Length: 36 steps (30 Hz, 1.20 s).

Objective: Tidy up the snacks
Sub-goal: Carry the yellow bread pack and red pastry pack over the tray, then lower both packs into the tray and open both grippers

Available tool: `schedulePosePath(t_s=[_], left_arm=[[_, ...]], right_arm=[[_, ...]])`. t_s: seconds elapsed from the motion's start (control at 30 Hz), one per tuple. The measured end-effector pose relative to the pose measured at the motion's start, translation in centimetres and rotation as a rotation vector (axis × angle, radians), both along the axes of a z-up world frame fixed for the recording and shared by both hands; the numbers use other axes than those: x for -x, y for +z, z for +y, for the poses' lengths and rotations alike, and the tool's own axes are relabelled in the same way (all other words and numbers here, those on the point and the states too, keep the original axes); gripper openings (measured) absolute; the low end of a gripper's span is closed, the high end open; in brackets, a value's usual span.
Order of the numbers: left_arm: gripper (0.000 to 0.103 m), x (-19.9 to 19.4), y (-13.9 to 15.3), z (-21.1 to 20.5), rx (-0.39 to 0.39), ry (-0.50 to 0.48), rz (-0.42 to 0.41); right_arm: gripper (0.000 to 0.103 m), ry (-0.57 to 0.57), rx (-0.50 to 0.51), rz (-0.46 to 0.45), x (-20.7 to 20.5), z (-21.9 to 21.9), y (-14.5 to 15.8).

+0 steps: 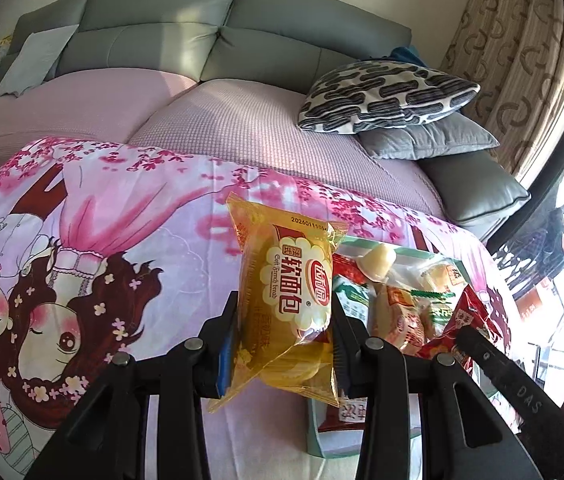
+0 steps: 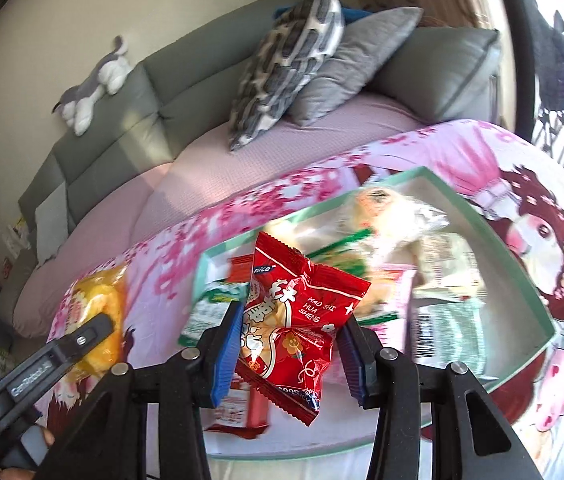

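The left gripper (image 1: 283, 320) clamps a yellow soft-bread packet (image 1: 285, 304), lifted over the cartoon-print cloth (image 1: 102, 240). The right gripper (image 2: 287, 344) pinches a red peanut packet (image 2: 301, 320) above the green-rimmed tray (image 2: 521, 280) of mixed snacks, probably sorting by kind. Beyond stands the grey sofa (image 1: 162, 20) with cushions.
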<state>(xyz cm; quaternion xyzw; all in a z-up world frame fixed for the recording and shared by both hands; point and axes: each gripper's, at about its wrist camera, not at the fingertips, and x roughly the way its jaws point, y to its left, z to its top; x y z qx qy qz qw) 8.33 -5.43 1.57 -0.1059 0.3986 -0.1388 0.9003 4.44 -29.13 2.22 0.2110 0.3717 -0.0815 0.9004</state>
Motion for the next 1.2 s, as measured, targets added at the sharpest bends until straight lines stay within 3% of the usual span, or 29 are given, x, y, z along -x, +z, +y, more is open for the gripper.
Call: schedulePosePath(t_s=[0.47, 1.2], left_arm=[[0.041, 2.9, -0.8, -7.3, -0.022, -0.185, 0.024], [0.041, 3.4, -3.2, -11.2, -0.086, -0.215, 0.072]], right_arm=[[0.048, -0.168, 0.041, -0.023, 3.7, -5.7, 1.8], [0.048, -0.074, 0.048, 0.098, 2.2, -5.1, -1.3]])
